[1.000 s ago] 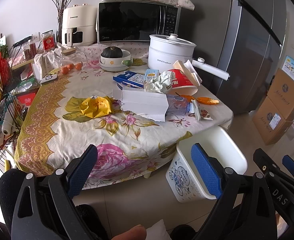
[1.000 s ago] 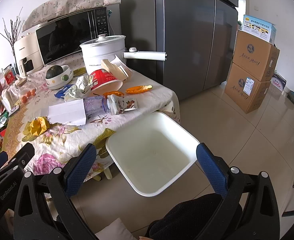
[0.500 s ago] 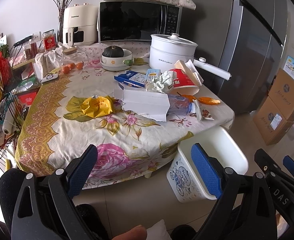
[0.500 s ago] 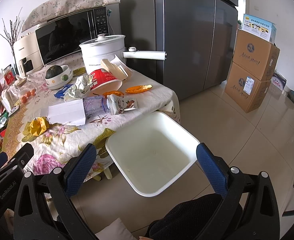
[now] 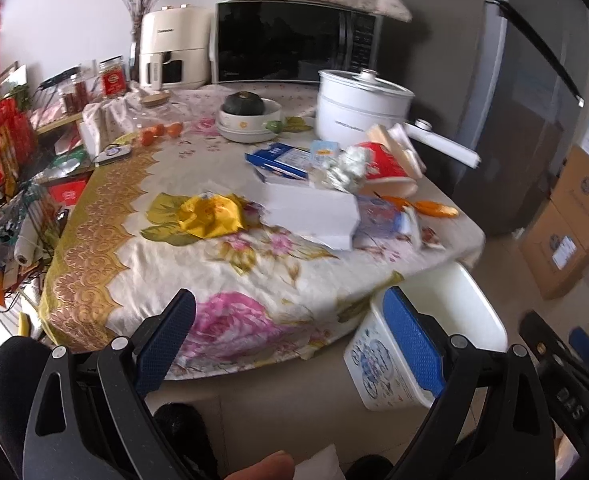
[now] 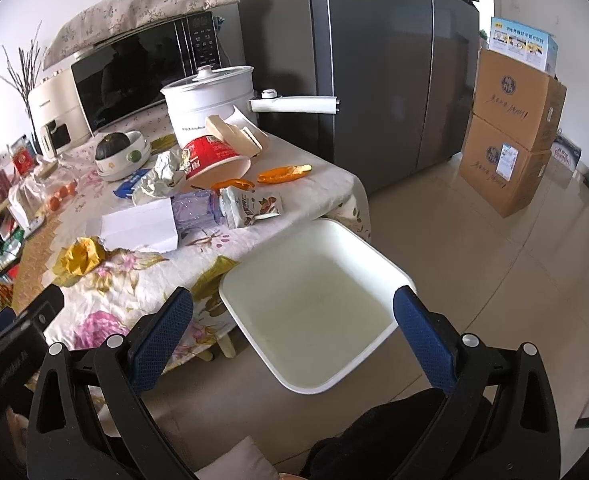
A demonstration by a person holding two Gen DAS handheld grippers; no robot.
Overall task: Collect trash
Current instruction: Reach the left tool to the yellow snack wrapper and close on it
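Floral cloth covers the low table (image 5: 230,276), which stands in a kitchen corner beside a tall grey fridge (image 6: 374,60). At the back of the table sit a black microwave (image 5: 290,44) under a flowered cover, a cream air fryer (image 5: 172,48) and a white cooking pot (image 5: 360,106) with a glass lid.

Trash lies scattered across the middle and right part of the table: a crumpled yellow wrapper (image 5: 210,216), a white paper box (image 5: 308,214) just right of it, a blue carton (image 5: 278,162) behind that, a ball of crumpled foil (image 5: 344,172), a tipped red noodle cup (image 6: 214,158) with its lid folded back, a clear plastic cup (image 6: 196,210) lying on its side, a torn drink pouch (image 6: 250,208) touching it, and orange peel (image 6: 284,173) near the far edge.

A white trash bin (image 6: 318,292) stands on the tiled floor against the table's right corner; its inside looks bare.

Both tools hang short of the table, low and holding nothing. The left gripper (image 5: 290,336) has its blue pads spread wide apart, pointing at the near table edge. The right gripper (image 6: 294,332) is likewise spread wide, its view framing the bin. Cardboard boxes (image 6: 510,136) are stacked by the far wall.
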